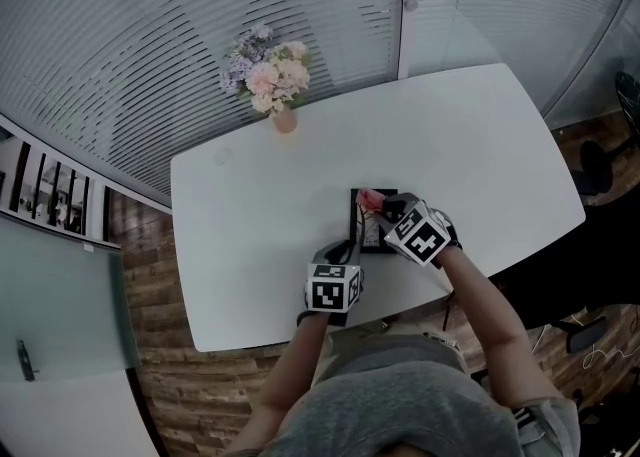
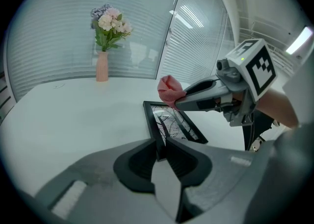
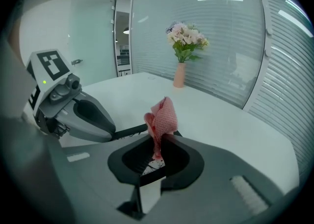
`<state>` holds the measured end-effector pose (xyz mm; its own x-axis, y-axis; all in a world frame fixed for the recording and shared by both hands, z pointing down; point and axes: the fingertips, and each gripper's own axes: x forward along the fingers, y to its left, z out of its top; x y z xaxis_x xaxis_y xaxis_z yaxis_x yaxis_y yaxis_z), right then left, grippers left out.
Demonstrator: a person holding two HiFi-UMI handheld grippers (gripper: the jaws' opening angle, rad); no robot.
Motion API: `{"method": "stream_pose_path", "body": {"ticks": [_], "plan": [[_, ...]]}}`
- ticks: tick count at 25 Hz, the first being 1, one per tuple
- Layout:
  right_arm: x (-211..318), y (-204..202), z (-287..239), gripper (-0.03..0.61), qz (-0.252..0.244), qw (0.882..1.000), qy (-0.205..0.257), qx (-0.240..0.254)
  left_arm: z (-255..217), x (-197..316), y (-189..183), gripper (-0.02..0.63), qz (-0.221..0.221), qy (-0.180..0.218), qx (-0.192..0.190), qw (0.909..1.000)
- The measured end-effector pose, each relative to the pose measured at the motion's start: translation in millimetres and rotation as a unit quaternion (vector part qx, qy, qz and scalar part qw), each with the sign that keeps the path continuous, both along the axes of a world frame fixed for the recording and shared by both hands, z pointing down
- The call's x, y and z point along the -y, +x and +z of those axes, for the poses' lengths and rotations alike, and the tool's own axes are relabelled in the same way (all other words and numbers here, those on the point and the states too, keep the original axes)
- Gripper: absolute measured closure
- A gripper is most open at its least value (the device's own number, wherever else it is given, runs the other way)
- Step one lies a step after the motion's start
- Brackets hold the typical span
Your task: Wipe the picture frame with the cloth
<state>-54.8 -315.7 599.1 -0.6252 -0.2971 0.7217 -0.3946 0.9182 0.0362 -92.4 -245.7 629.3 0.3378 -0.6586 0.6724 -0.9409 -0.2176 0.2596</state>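
Observation:
A black picture frame (image 1: 377, 234) lies flat on the white table (image 1: 250, 215), near its front edge. My left gripper (image 2: 162, 145) is shut on the frame's near edge (image 2: 153, 120); the head view shows that gripper (image 1: 345, 251) at the frame's left side. My right gripper (image 3: 158, 145) is shut on a pink cloth (image 3: 161, 116), which sticks up from the jaws. The cloth (image 1: 368, 199) hangs over the frame's far end in the head view. The left gripper view shows the cloth (image 2: 170, 89) just above the frame's far corner, with the right gripper (image 2: 177, 102) coming in from the right.
A pink vase of flowers (image 1: 272, 80) stands at the table's back edge. Slatted blinds (image 1: 150, 35) run behind the table. The table's front edge (image 1: 300, 330) is close to the person's body, with wooden floor (image 1: 150, 325) to the left.

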Motion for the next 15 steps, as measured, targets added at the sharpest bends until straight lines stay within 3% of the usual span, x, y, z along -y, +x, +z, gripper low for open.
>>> {"method": "stream_pose_path", "body": {"ticks": [15], "plan": [[21, 15, 24, 0.533, 0.021, 0.999, 0.011, -0.039, 1, 0, 0, 0.551, -0.003, 0.0, -0.005, 1.0]]}}
